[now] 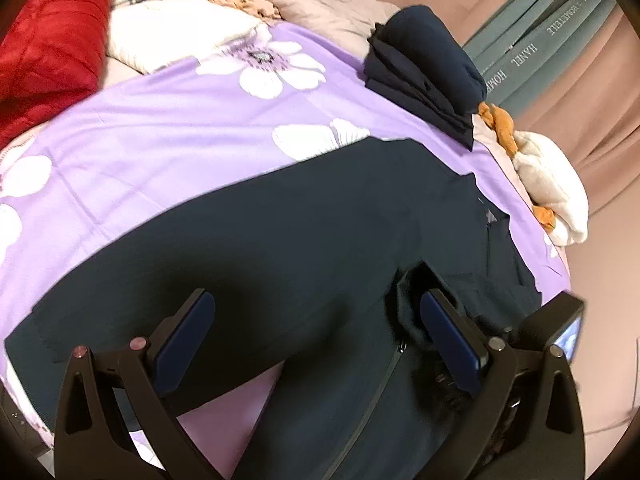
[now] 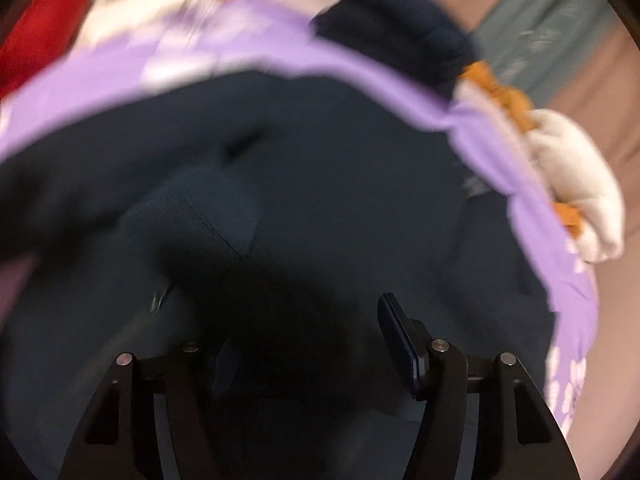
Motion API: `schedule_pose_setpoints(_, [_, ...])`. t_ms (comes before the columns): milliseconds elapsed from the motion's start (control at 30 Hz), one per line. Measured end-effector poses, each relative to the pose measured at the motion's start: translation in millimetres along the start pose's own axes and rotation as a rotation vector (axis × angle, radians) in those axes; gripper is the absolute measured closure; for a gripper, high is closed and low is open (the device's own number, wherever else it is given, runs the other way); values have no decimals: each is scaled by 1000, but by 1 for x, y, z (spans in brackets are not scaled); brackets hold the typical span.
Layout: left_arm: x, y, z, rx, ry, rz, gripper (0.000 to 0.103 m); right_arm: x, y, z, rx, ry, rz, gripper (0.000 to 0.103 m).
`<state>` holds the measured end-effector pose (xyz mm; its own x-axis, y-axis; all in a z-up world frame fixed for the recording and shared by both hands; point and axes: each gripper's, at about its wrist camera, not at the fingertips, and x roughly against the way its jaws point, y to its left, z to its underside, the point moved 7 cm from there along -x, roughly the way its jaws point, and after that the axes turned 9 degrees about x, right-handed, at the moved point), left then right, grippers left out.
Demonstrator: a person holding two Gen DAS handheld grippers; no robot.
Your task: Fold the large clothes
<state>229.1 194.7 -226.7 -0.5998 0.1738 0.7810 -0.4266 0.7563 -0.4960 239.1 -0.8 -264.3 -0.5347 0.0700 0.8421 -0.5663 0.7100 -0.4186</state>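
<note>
A large dark navy garment with a zip lies spread over a purple flowered sheet on a bed. My left gripper hovers open just above it. A raised fold of the fabric stands beside its right finger, and the pads press on nothing. The right wrist view is motion-blurred. In it my right gripper is open over the same garment, with only flat cloth below its fingers. A black device with a small screen shows at the right of the left wrist view.
A folded navy stack sits at the sheet's far edge. A red quilted jacket, a white garment and plaid cloth lie at the back left. A cream and orange bundle hangs off the right edge, near grey-green boxes.
</note>
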Motion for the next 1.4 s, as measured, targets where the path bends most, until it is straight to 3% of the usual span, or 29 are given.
schedule_pose_setpoints(100, [-11, -5, 6, -5, 57, 45, 0, 10, 4, 10, 16, -14, -39, 35])
schedule_pose_setpoints(133, [-17, -9, 9, 7, 96, 89, 0, 16, 0, 8, 20, -15, -40, 30])
schedule_pose_setpoints(233, [-28, -27, 20, 35, 207, 233, 0, 45, -3, 24, 13, -60, -114, 28])
schedule_pose_setpoints(333, [-38, -38, 29, 38, 247, 269, 0, 75, -20, 41, -101, -146, -315, 25])
schedule_pose_setpoints(433, [-52, -50, 35, 56, 287, 287, 0, 86, -59, 60, -258, -193, -376, 25])
schedule_pose_setpoints(533, [-77, -61, 42, 57, 344, 255, 1, 78, -119, 88, -501, -200, -335, 25])
schedule_pose_setpoints(633, [-102, -69, 49, 44, 390, 219, 1, 50, -191, 125, -833, -195, -291, 25])
schedule_pose_setpoints(800, [-117, -89, 42, -22, 348, 182, 2, 11, -261, 158, -1078, -183, -165, 25])
schedule_pose_setpoints(833, [-118, -92, 38, -21, 329, 183, 5, 4, -269, 161, -1104, -182, -163, 25])
schedule_pose_setpoints(867, [-120, -94, 38, -20, 319, 186, 20, -8, -276, 162, -1133, -178, -170, 25])
schedule_pose_setpoints(900, [-123, -96, 37, -27, 320, 184, 43, -21, -281, 161, -1154, -170, -182, 25])
schedule_pose_setpoints(967, [-132, -95, 38, -52, 324, 152, 68, -40, -283, 158, -1159, -149, -214, 25])
schedule_pose_setpoints(1000, [-136, -97, 39, -61, 331, 162, 82, -50, -281, 154, -1152, -138, -227, 33])
schedule_pose_setpoints(1067, [-139, -99, 39, -78, 319, 156, 84, -64, -277, 146, -1105, -111, -240, 65])
schedule_pose_setpoints(1100, [-139, -104, 36, -101, 298, 157, 86, -68, -274, 144, -1073, -84, -215, 91])
schedule_pose_setpoints(1133, [-139, -109, 34, -121, 281, 159, 86, -69, -277, 144, -1058, -84, -205, 95])
schedule_pose_setpoints(1233, [-144, -137, 24, -193, 239, 184, 87, -58, -294, 155, -1097, -191, -192, 98])
schedule_pose_setpoints(1300, [-153, -155, 22, -237, 219, 177, 87, -60, -303, 166, -1147, -195, -125, 98])
schedule_pose_setpoints(1333, [-161, -165, 20, -266, 204, 159, 87, -62, -306, 169, -1166, -189, -97, 98])
schedule_pose_setpoints(1400, [-182, -166, 18, -333, 215, 48, 75, -72, -306, 173, -1205, -184, -85, 96])
